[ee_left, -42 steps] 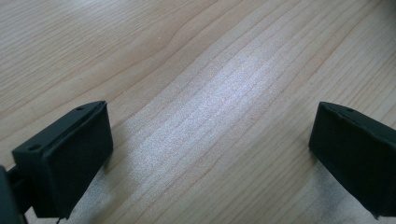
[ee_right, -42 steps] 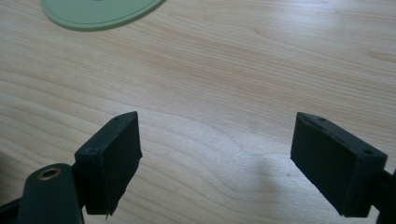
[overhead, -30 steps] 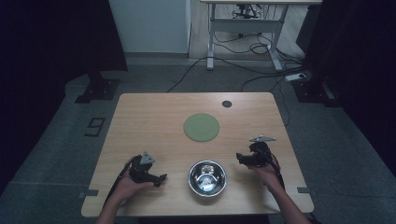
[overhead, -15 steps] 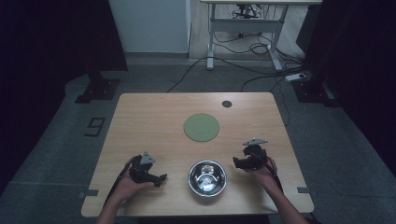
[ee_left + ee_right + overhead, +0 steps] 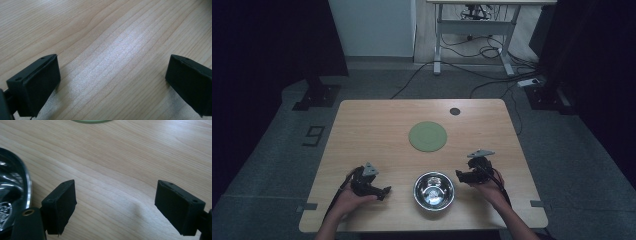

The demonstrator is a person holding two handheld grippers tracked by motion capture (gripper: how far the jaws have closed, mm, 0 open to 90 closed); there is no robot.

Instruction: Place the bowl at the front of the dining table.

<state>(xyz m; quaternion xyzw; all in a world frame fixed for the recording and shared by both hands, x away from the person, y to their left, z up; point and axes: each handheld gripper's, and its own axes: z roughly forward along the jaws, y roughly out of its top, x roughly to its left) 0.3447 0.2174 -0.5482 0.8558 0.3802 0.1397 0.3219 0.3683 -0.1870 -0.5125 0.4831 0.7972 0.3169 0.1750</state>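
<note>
Taking the steel bowl (image 5: 434, 190) at the table's (image 5: 372, 125) near edge as the landmark: the left gripper (image 5: 382, 190) rested well to its left, jaws spread wide over bare wood, unchanged over the last second. The green disc (image 5: 427, 136) lay beyond the bowl, toward the table's middle. The right gripper (image 5: 460, 174), jaws also wide and empty, had slid in from farther right to just beside the bowl's rim, which probably meant a grasp of the bowl was coming.

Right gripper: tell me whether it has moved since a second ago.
Yes. The right gripper has shifted left across the table, closing in on the steel bowl, which has stayed put.
</note>
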